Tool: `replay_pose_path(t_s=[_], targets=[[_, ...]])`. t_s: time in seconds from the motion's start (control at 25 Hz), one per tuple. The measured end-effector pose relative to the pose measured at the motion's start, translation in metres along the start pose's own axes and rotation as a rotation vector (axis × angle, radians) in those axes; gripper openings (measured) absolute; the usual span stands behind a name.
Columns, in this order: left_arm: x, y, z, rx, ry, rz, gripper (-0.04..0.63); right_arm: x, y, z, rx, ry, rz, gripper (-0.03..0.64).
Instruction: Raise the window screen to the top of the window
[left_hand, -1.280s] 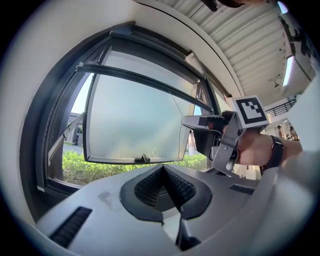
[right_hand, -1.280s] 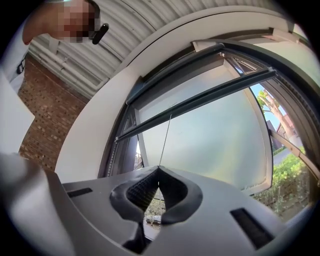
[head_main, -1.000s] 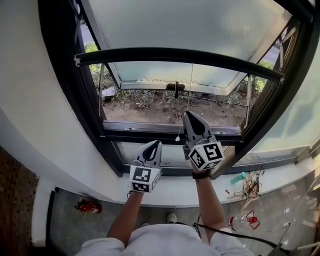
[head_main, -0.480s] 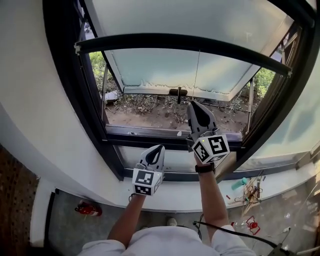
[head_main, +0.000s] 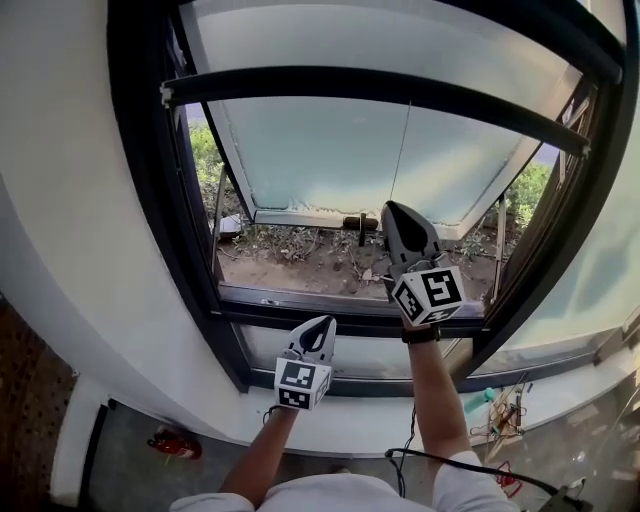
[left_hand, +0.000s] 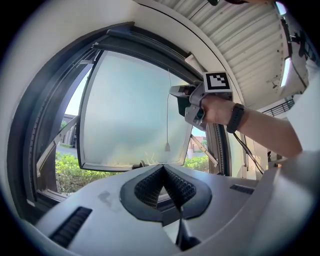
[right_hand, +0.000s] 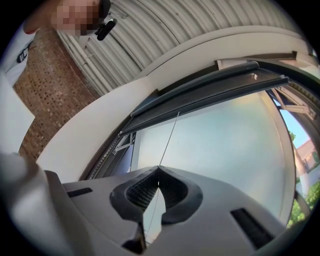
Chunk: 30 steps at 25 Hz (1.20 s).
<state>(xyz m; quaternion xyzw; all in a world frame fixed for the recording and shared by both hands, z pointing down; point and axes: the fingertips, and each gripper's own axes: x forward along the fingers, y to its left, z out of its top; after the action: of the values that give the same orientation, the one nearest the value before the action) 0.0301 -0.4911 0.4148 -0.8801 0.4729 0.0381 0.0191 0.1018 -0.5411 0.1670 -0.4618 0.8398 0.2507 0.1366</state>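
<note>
The window screen's dark bottom bar (head_main: 380, 88) spans the black window frame (head_main: 150, 200) high up. A thin pull cord (head_main: 404, 150) hangs from the bar. My right gripper (head_main: 392, 208) is raised in front of the opening and shut on that cord. In the right gripper view the cord (right_hand: 170, 137) runs from the bar (right_hand: 200, 95) down into the closed jaws (right_hand: 159, 168). The left gripper (head_main: 327, 321) is lower, over the sill, shut and empty. The left gripper view shows its closed tips (left_hand: 162, 167), the right gripper (left_hand: 176, 92) and the cord's end knob (left_hand: 167, 147).
A frosted sash (head_main: 350, 150) is swung outward beyond the frame, with soil and plants (head_main: 320, 255) below it. The white sill (head_main: 350, 405) runs under the window. A red object (head_main: 175, 443) and loose clutter (head_main: 500, 410) lie on the floor.
The right gripper has risen along the window, still shut on the cord. The head view has tilted upward. The left gripper has stayed about where it was.
</note>
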Motion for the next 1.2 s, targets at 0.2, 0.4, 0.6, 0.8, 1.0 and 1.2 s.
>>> replay_pose_path(t_s=[0.2,0.4,0.6,0.8,1.0,1.2], targets=[[0.006,-0.001,0.018,0.047,-0.038,-0.022,0.002,0.014,-0.045,0.041,-0.082,-0.059,-0.051,0.002],[0.010,0.008,0.020,0.036,-0.043,-0.013,0.002,0.028,-0.049,0.085,-0.154,-0.125,-0.041,0.002],[0.010,0.013,0.026,0.047,-0.043,-0.017,0.002,0.031,-0.041,0.158,-0.185,-0.253,-0.024,0.002],[0.004,0.020,0.026,0.044,-0.033,-0.011,0.002,0.014,-0.051,0.165,-0.120,-0.300,-0.125,0.002],[-0.003,0.026,0.020,0.023,-0.020,-0.014,0.000,-0.037,-0.031,0.063,0.053,-0.146,-0.160,0.002],[-0.015,0.029,0.006,-0.029,-0.004,-0.012,0.000,-0.113,0.050,-0.085,0.109,0.210,-0.171,0.002]])
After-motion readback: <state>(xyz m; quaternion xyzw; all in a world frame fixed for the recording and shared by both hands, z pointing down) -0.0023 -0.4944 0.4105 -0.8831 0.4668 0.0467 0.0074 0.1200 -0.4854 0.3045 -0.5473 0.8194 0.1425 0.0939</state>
